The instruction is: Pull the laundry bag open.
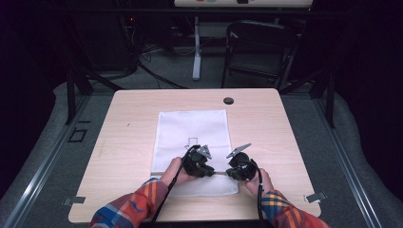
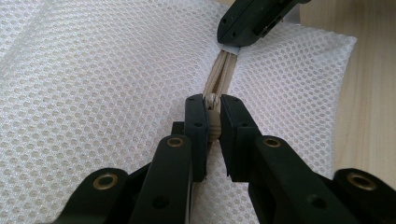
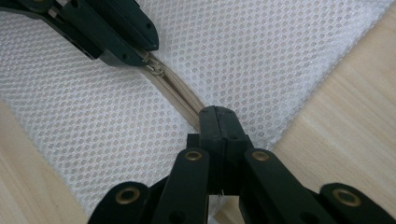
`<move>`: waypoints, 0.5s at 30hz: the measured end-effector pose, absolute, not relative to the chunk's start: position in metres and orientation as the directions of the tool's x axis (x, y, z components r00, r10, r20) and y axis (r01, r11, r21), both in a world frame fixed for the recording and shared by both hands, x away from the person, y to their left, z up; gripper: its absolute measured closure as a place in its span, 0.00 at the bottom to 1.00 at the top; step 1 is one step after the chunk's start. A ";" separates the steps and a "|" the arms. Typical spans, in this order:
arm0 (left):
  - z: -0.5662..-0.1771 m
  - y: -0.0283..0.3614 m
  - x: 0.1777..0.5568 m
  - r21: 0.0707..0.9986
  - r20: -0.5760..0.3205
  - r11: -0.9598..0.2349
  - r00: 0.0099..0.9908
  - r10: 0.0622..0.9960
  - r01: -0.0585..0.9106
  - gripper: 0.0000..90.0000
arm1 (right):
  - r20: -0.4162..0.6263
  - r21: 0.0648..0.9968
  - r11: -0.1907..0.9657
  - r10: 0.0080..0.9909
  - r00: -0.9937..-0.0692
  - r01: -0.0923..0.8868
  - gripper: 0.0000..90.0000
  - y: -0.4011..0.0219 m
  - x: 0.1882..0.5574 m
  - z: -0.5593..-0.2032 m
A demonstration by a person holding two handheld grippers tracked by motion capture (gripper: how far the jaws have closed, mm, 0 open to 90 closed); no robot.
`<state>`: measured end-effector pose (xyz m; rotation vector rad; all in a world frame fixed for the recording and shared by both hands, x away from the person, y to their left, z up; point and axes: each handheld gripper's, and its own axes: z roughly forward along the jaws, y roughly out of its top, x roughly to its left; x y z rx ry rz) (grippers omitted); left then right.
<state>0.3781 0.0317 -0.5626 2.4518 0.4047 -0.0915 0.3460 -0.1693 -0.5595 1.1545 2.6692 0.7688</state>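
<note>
One worktop (image 1: 142,128), pale wood, with one dark round grommet (image 1: 228,100) near its far edge. One white mesh bag (image 1: 190,128) on it, with one beige zipper (image 3: 180,95) and one slider (image 2: 213,105). Two grippers: left gripper (image 1: 203,159) and right gripper (image 1: 236,164), each with two black jaws. Two hands, left hand (image 1: 173,173) and right hand (image 1: 261,180), in two plaid sleeves. One dark folding chair (image 1: 259,45) beyond the worktop.

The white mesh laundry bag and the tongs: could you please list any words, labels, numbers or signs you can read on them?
None can be read.
White mesh laundry bag: an outlined rectangular patch in the high view, too small to tell whether it bears print.
Beige zipper: no markings.
Left tongs, right tongs: plain black, brass rivets only.
</note>
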 end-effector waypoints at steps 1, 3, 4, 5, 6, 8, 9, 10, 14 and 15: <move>-0.563 0.032 0.378 0.590 -0.164 -0.746 0.950 0.265 0.310 0.91 | 0.077 0.500 0.577 0.713 -0.697 0.646 1.00 -0.169 0.346 -0.559; -0.563 0.032 0.378 0.590 -0.170 -0.743 0.949 0.267 0.315 0.91 | 0.077 0.505 0.575 0.713 -0.697 0.644 1.00 -0.169 0.346 -0.560; -0.563 0.033 0.378 0.585 -0.164 -0.748 0.949 0.270 0.314 0.91 | 0.078 0.505 0.573 0.714 -0.696 0.645 1.00 -0.169 0.346 -0.560; -0.563 0.033 0.378 0.581 -0.157 -0.752 0.950 0.271 0.310 0.91 | 0.078 0.505 0.573 0.715 -0.695 0.646 1.00 -0.169 0.346 -0.560; -0.563 0.034 0.379 0.587 -0.167 -0.747 0.949 0.267 0.313 0.91 | 0.078 0.505 0.573 0.714 -0.695 0.646 1.00 -0.169 0.346 -0.560; -0.563 0.034 0.379 0.582 -0.161 -0.751 0.949 0.270 0.312 0.91 | 0.078 0.505 0.573 0.714 -0.696 0.645 1.00 -0.169 0.346 -0.560; -0.563 0.034 0.379 0.582 -0.160 -0.751 0.950 0.269 0.311 0.91 | 0.078 0.505 0.574 0.714 -0.696 0.645 1.00 -0.169 0.346 -0.560; -0.563 0.034 0.379 0.584 -0.164 -0.749 0.950 0.268 0.312 0.91 | 0.078 0.505 0.574 0.714 -0.696 0.645 1.00 -0.169 0.346 -0.560; -0.564 0.037 0.381 0.595 -0.201 -0.730 0.941 0.270 0.337 0.91 | 0.074 0.502 0.577 0.714 -0.696 0.645 1.00 -0.170 0.346 -0.560; -0.564 0.037 0.381 0.595 -0.201 -0.730 0.941 0.270 0.337 0.91 | 0.074 0.502 0.577 0.714 -0.696 0.645 1.00 -0.170 0.346 -0.560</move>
